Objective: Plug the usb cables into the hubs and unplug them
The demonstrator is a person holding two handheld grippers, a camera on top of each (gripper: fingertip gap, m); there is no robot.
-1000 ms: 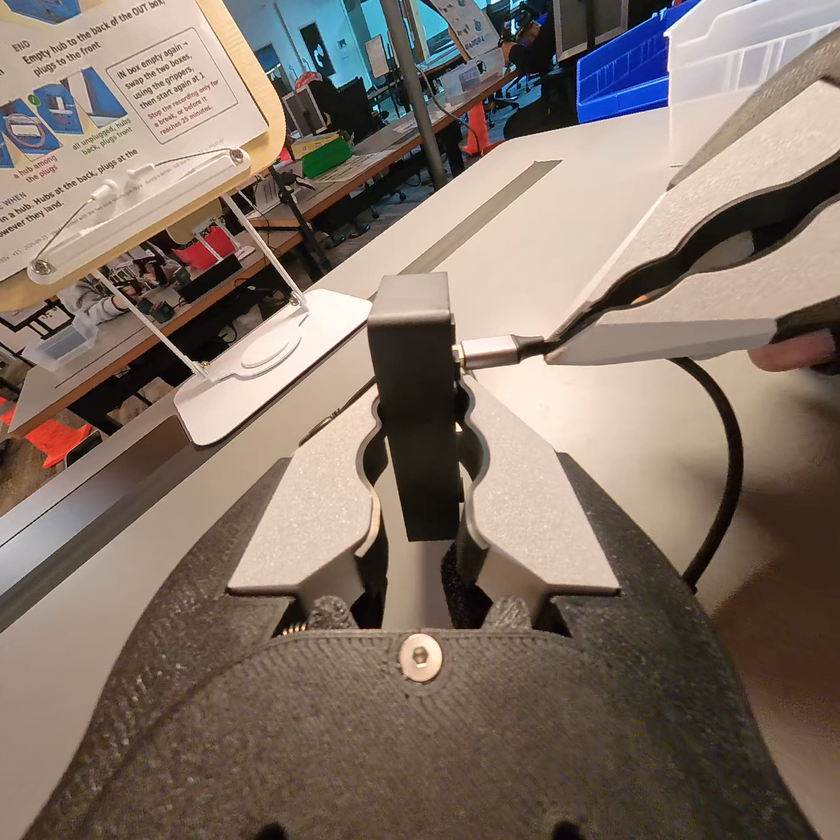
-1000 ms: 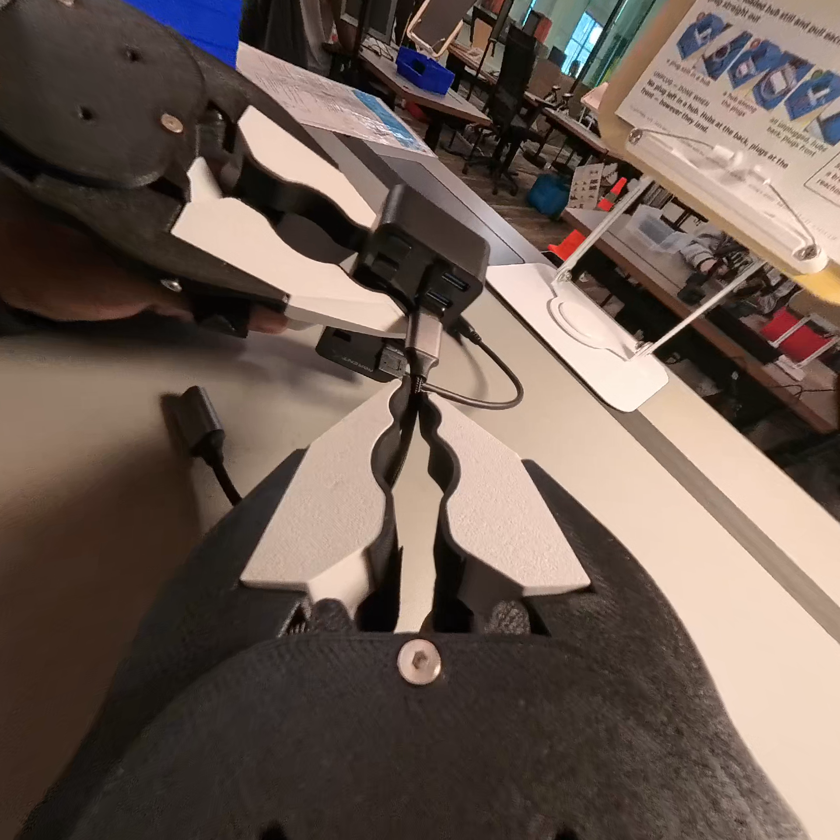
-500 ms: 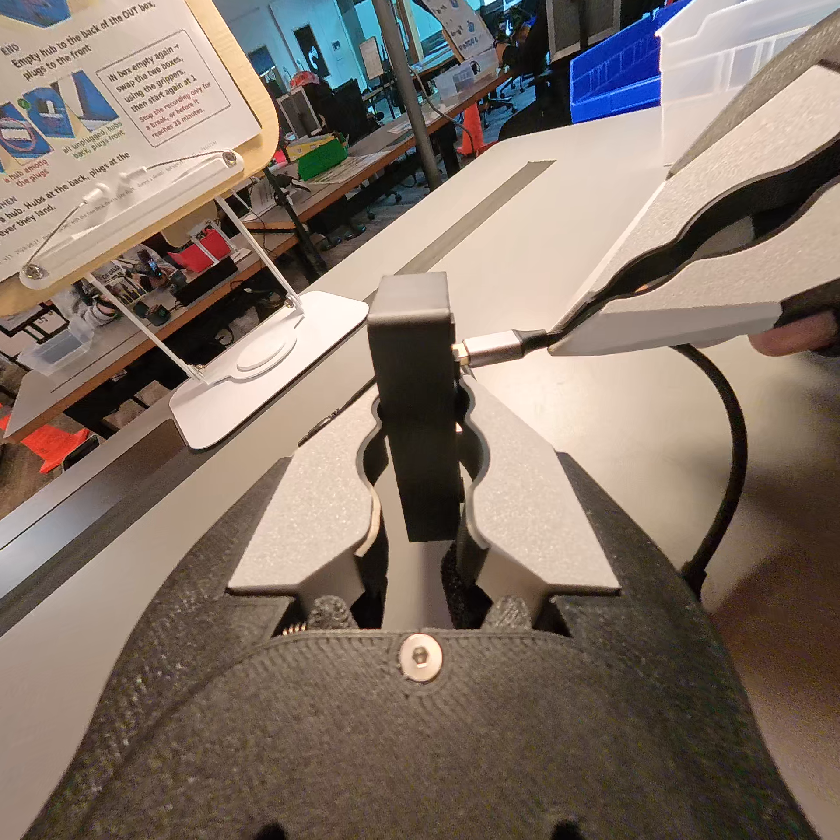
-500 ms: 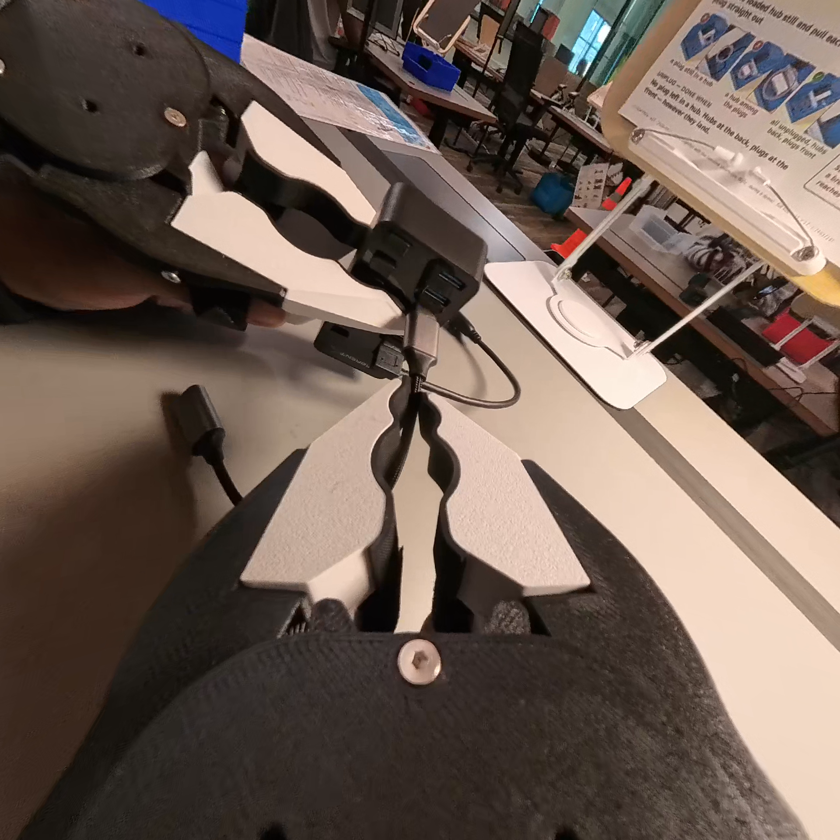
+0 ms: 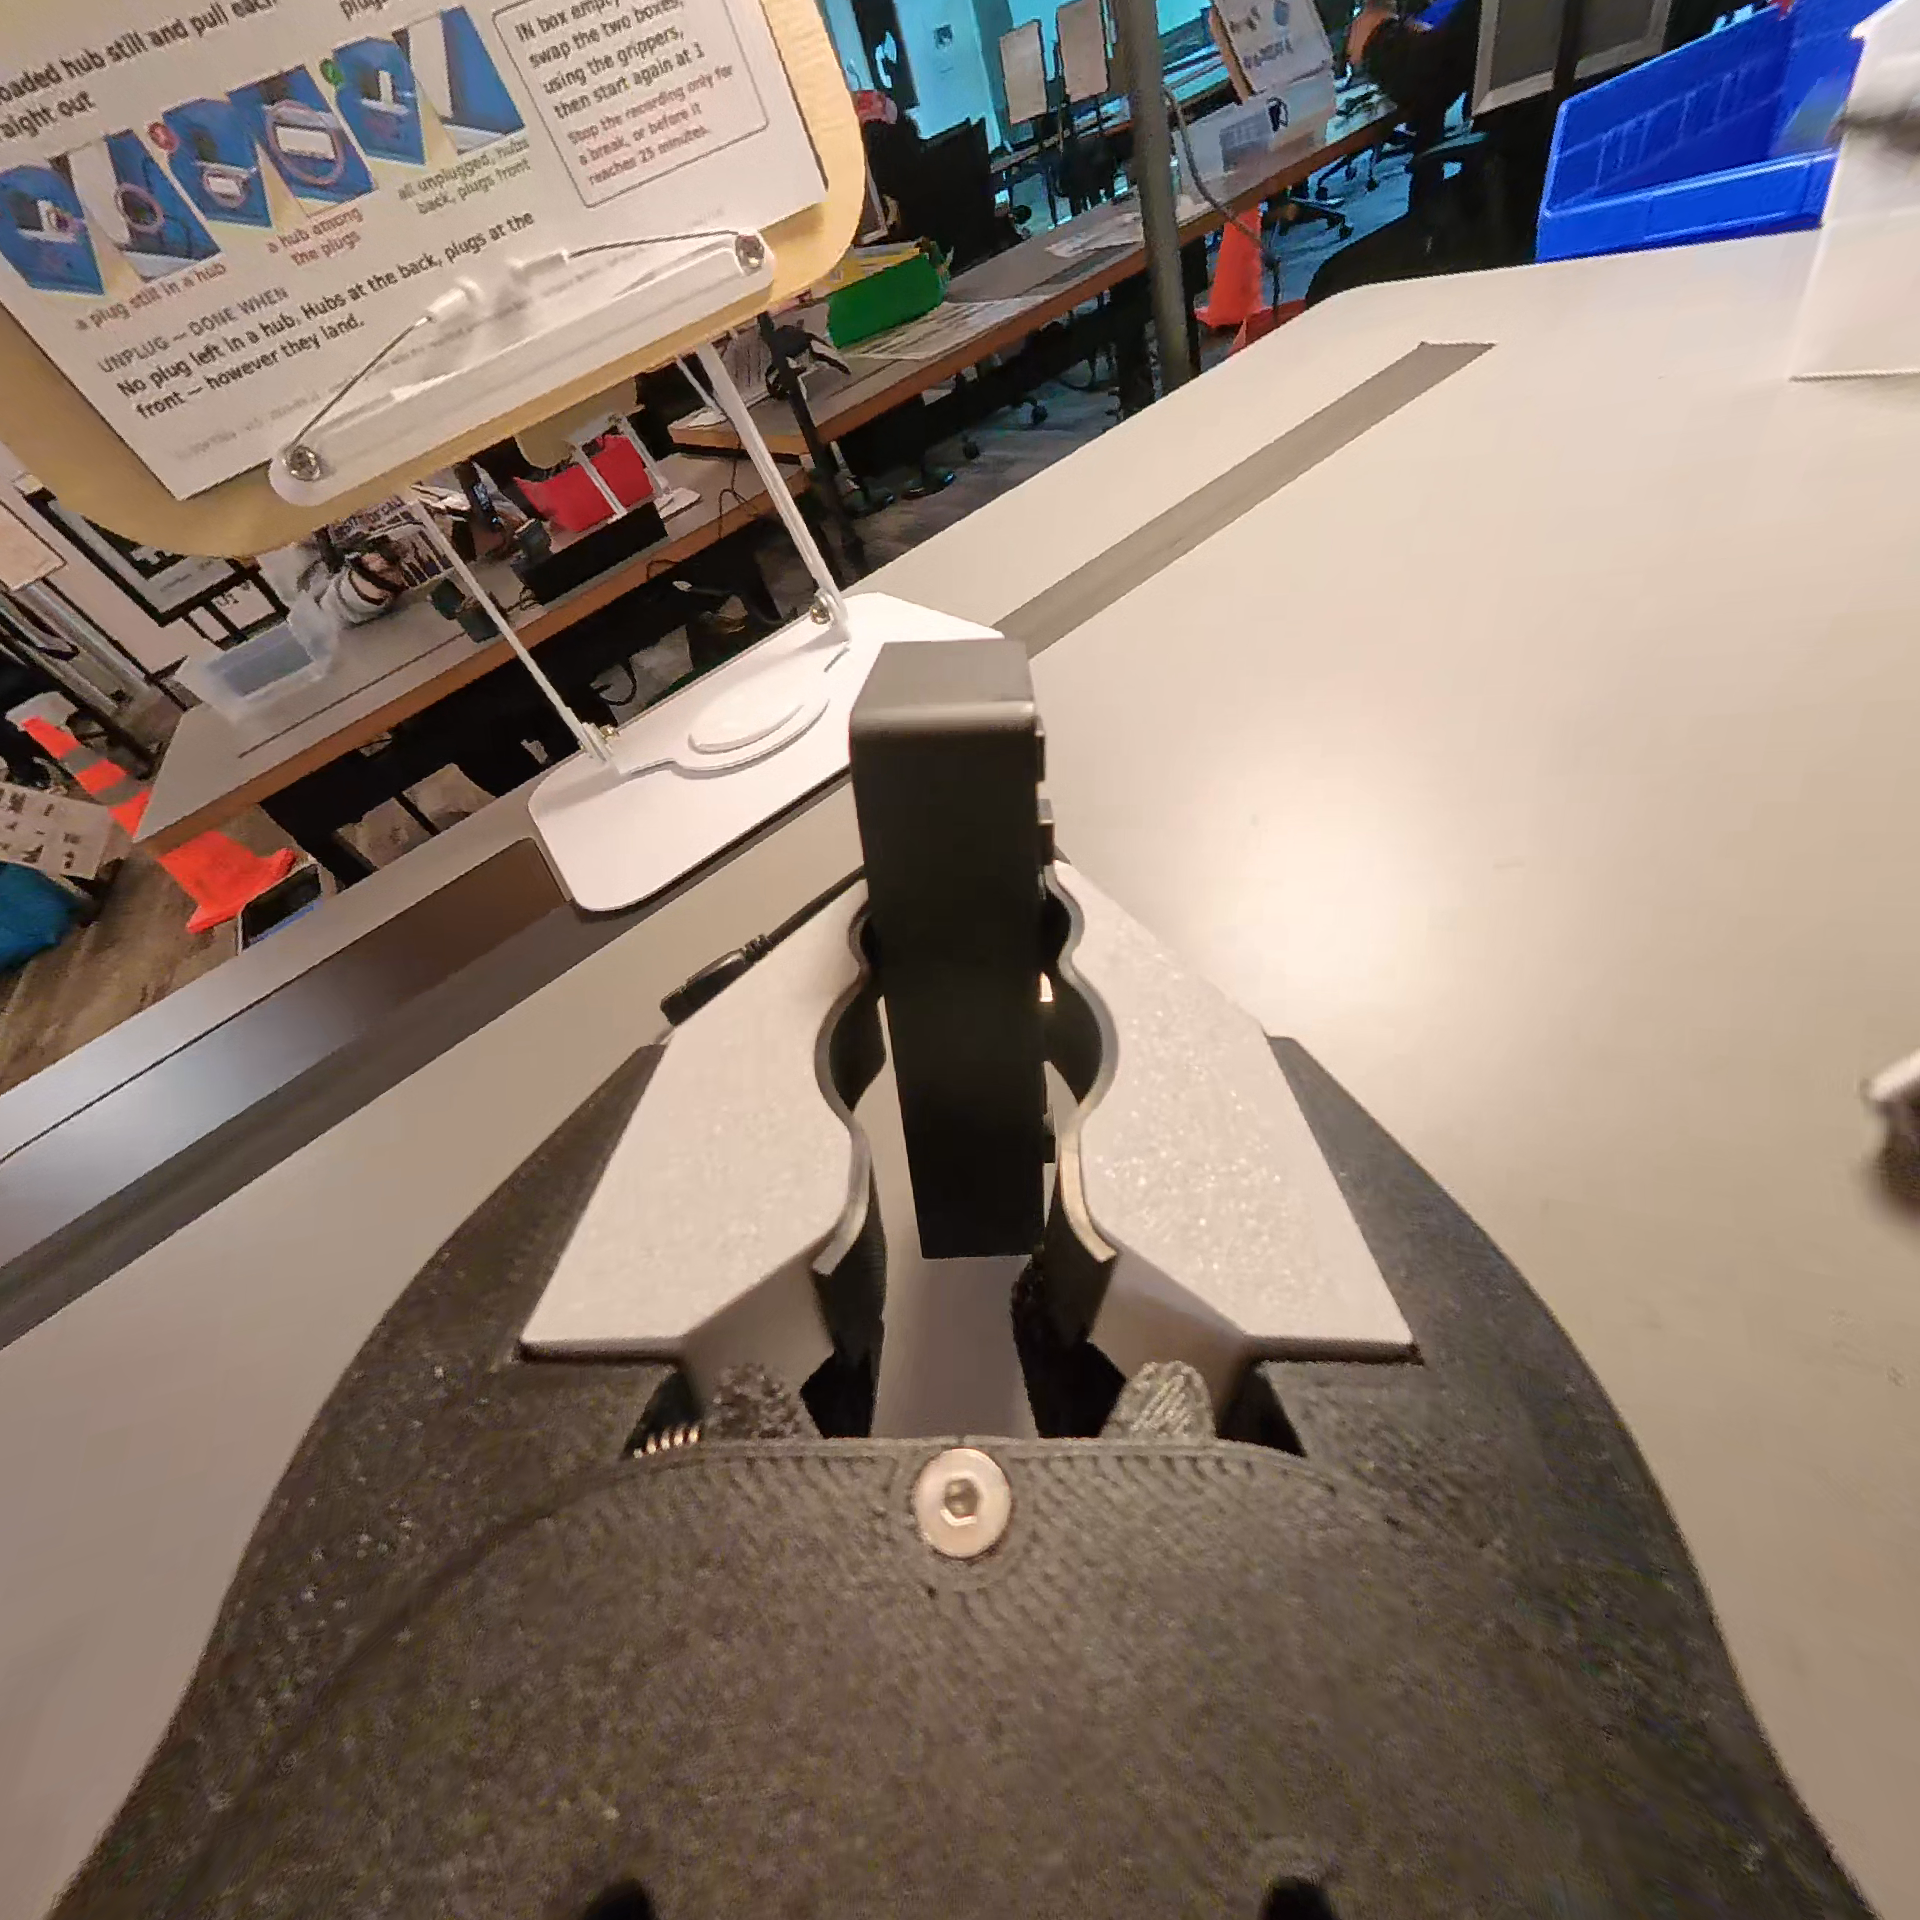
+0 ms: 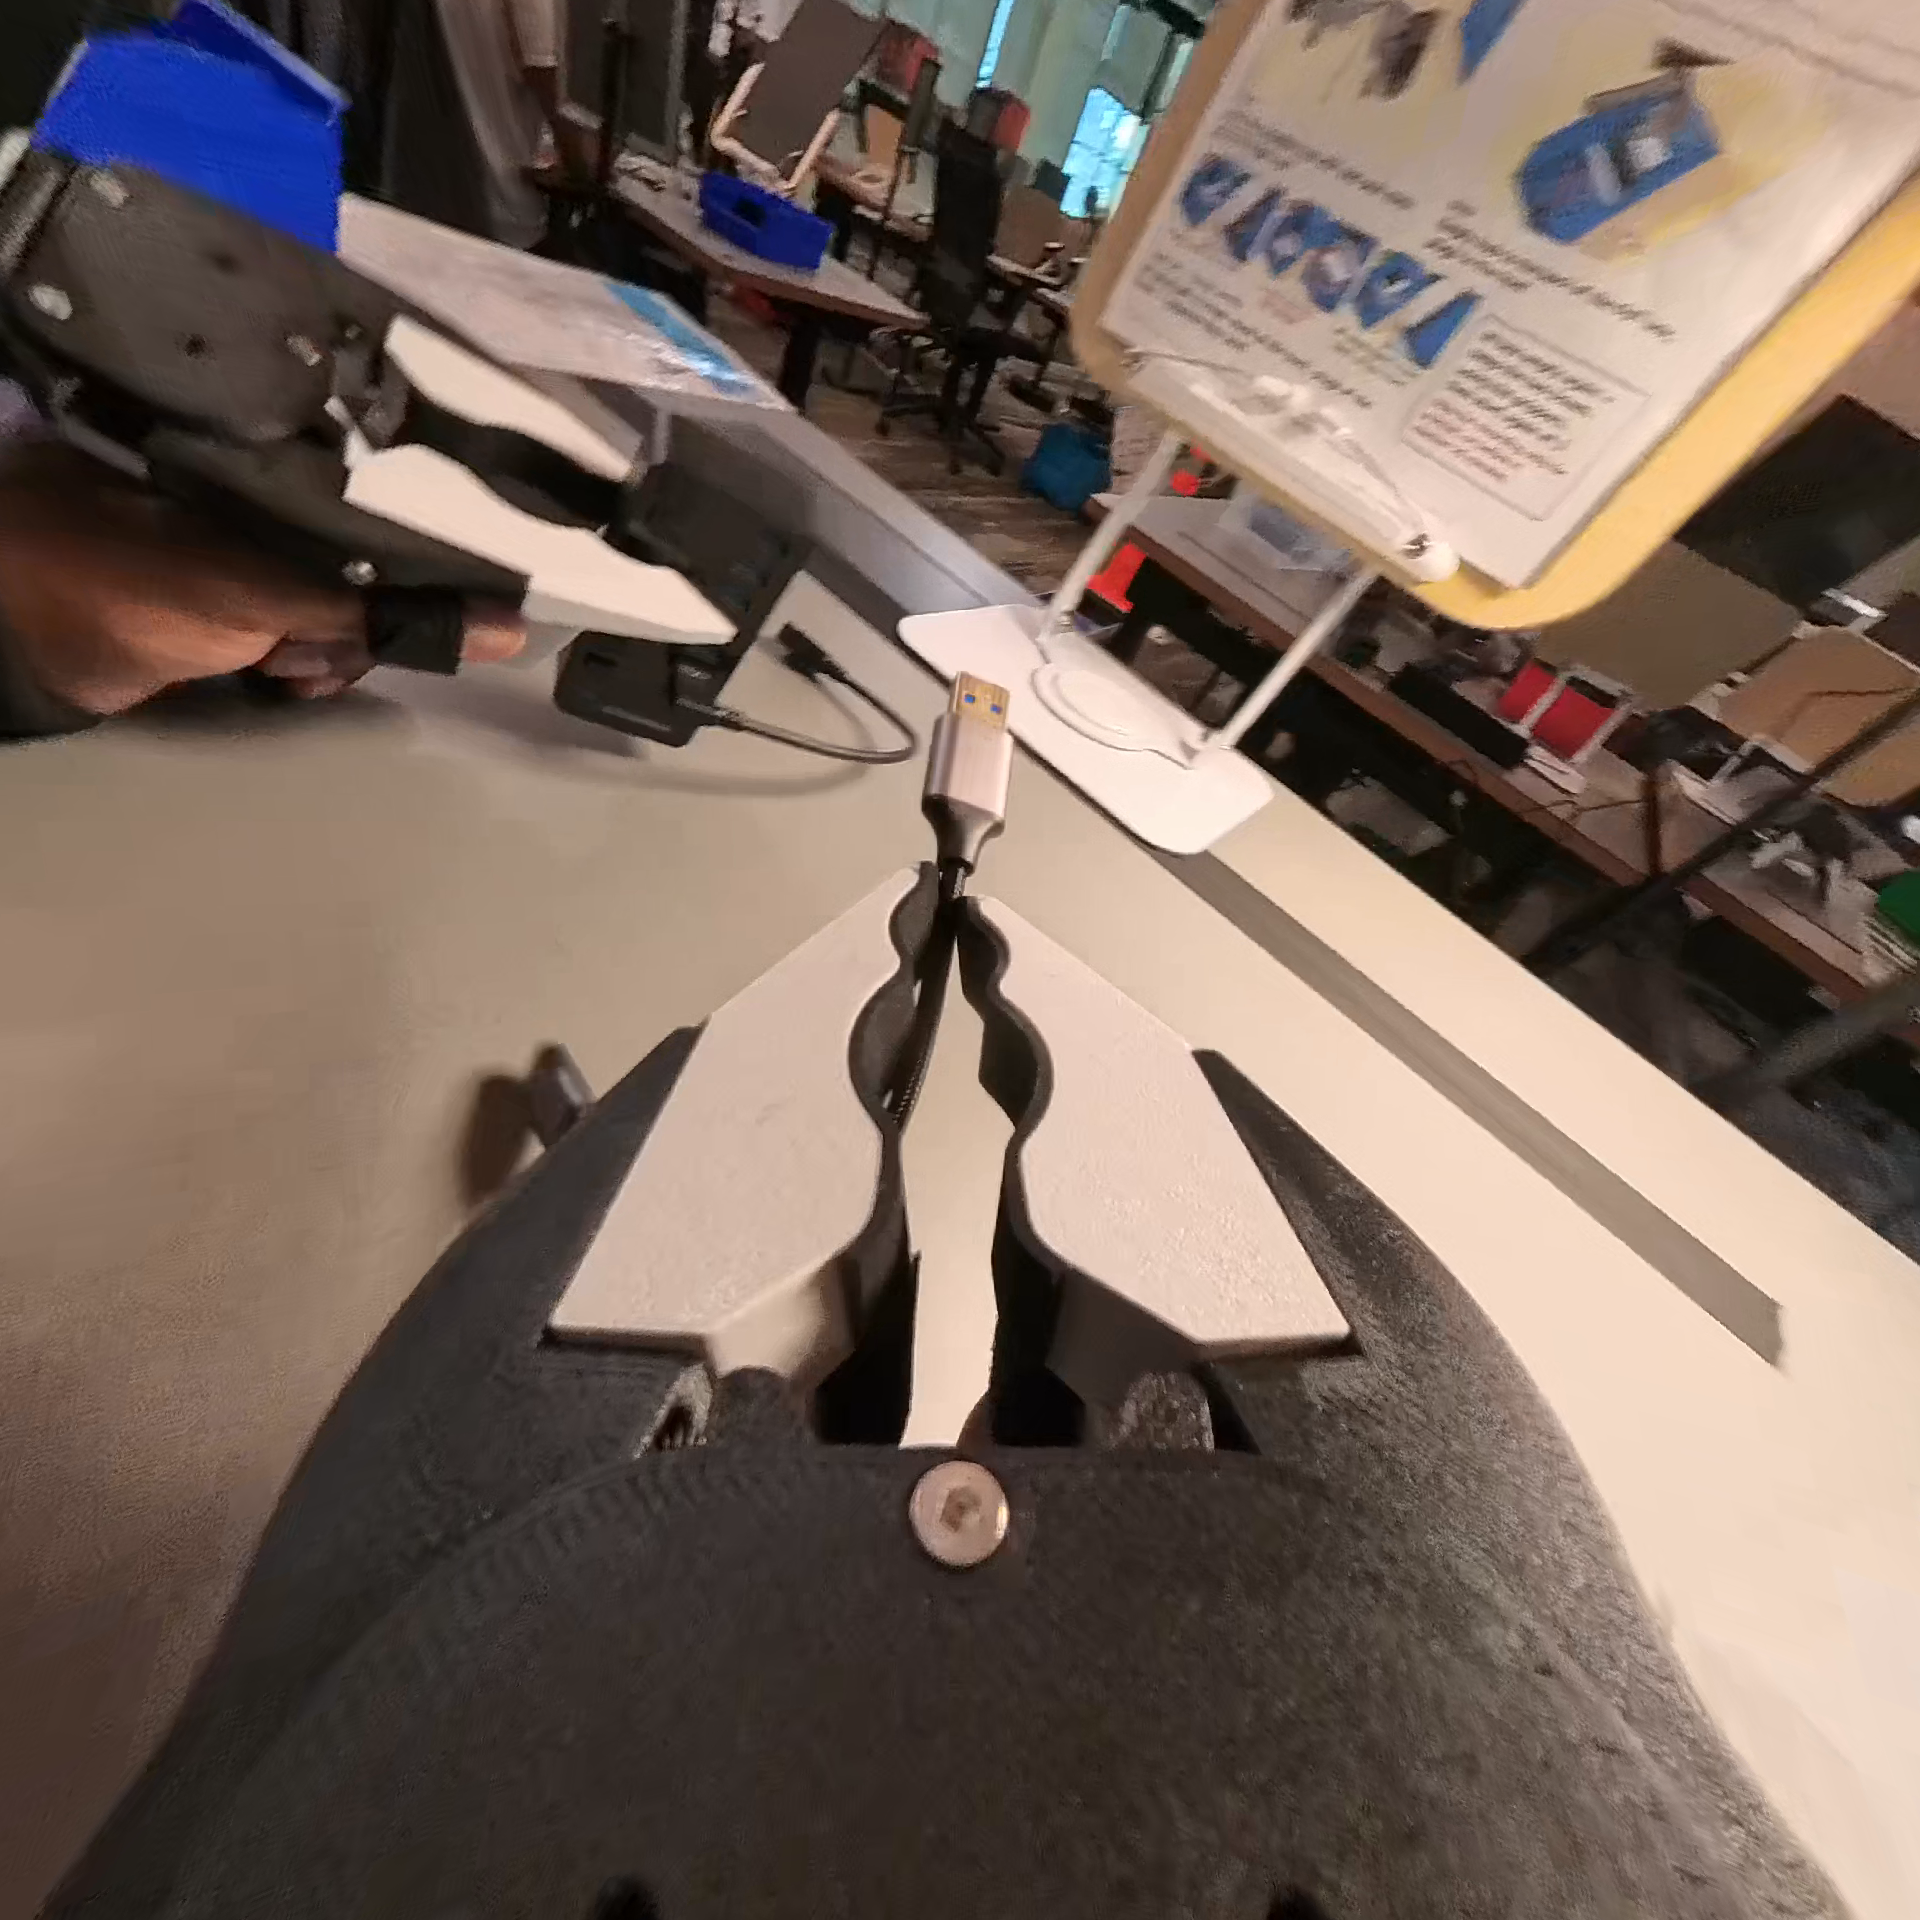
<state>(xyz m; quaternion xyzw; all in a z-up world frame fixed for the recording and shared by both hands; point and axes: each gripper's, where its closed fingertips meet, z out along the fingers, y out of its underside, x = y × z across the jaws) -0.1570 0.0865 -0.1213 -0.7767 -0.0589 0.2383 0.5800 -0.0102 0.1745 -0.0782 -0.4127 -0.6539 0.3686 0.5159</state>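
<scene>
In the left wrist view, the left hand-held gripper (image 5: 961,997) is clamped on a black hub (image 5: 951,873), which stands upright between its fingers above the pale worktop (image 5: 1455,831). A white document stand (image 5: 727,769) sits just beyond.

In the right wrist view, the right hand-held gripper (image 6: 943,894) pinches a braided cable just behind its silver usb plug (image 6: 971,753), which points forward, clear of any port. Farther left, the left hand-held gripper holds the hub above a second black hub (image 6: 639,691) lying on the worktop, its thin lead curling away.
</scene>
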